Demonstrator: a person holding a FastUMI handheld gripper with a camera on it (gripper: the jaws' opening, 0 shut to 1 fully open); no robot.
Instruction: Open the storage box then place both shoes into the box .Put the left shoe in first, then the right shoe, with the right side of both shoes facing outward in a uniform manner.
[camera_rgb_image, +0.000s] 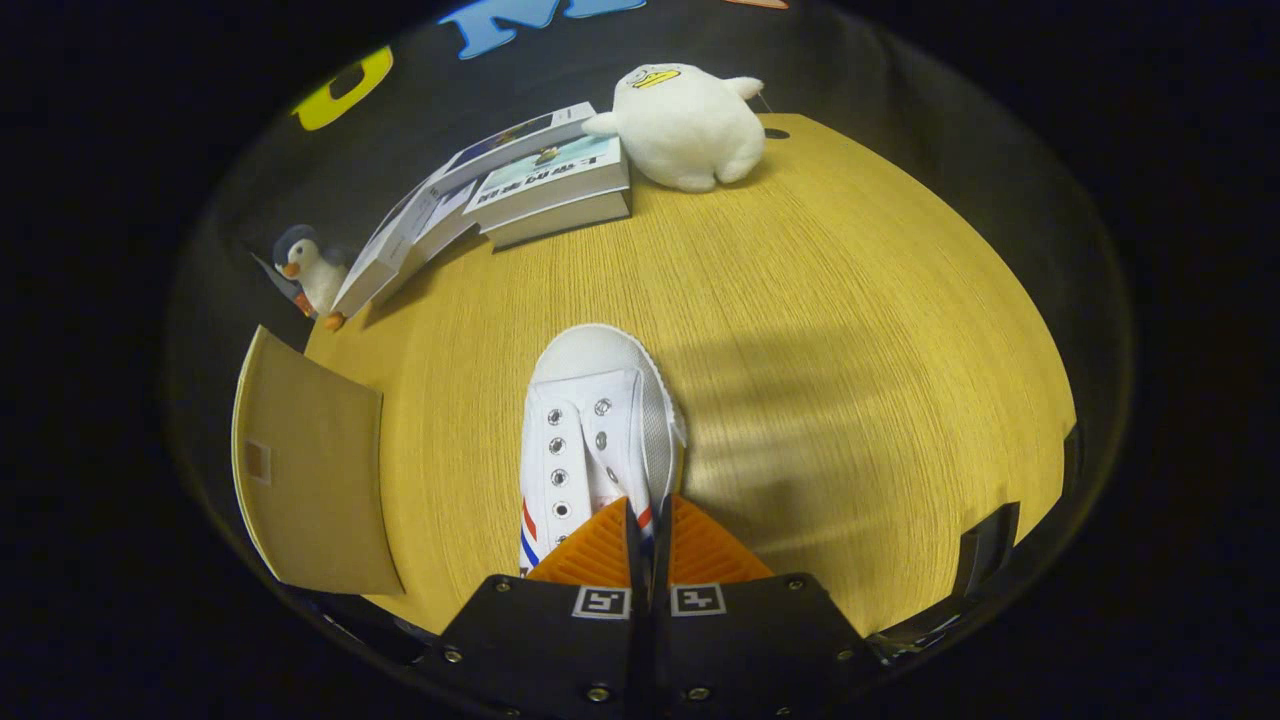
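The hand-held gripper (650, 525), nearly closed, pinches only the white sneaker (595, 430) by its thin collar edge, so it may slip out.

One shoe (597, 430), two plush toys (686, 125), books (548, 180).

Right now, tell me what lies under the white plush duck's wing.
The white plush duck stretches one wing onto the stacked books on the wooden table. Whatever its body covers is hidden. The gripper is closed on the white shoe.
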